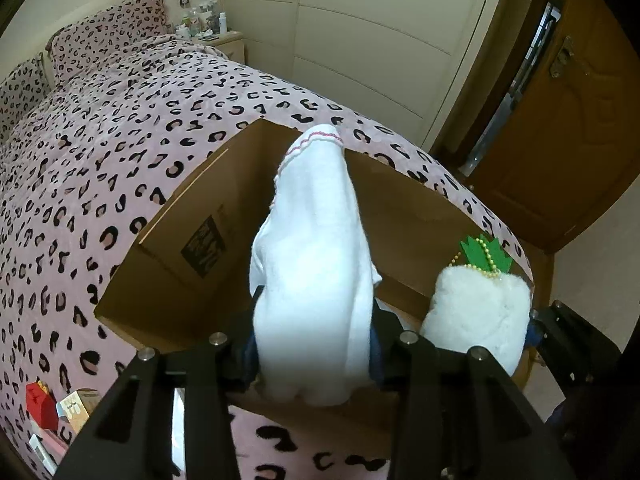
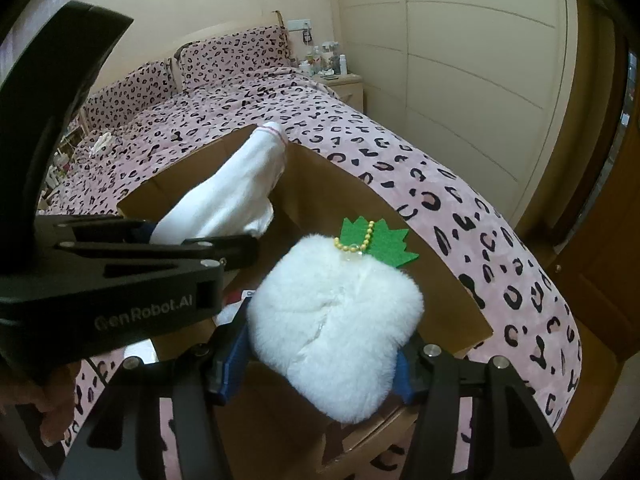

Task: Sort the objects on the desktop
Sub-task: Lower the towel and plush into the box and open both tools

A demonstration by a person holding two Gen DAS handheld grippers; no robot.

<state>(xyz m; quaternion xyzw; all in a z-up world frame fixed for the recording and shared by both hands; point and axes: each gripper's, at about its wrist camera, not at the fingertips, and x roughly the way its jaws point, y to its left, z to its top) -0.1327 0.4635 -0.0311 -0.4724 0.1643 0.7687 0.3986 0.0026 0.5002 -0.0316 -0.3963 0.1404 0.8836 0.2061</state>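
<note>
My left gripper (image 1: 314,344) is shut on a white cloth with red stitched trim (image 1: 316,248), held over an open cardboard box (image 1: 168,248) on the bed. My right gripper (image 2: 320,364) is shut on a fluffy white plush with a green felt leaf and gold bead chain (image 2: 340,320), also above the box (image 2: 440,272). The plush shows in the left wrist view (image 1: 476,312) at the right, with the right gripper (image 1: 560,340) behind it. The left gripper (image 2: 192,248) and cloth (image 2: 236,196) show at the left of the right wrist view.
The box sits on a pink leopard-print bed cover (image 1: 100,152). Small red and tan cartons (image 1: 56,408) lie on the bed at lower left. A nightstand with bottles (image 2: 336,76), white wardrobe doors (image 1: 380,40) and a wooden door (image 1: 560,140) stand beyond.
</note>
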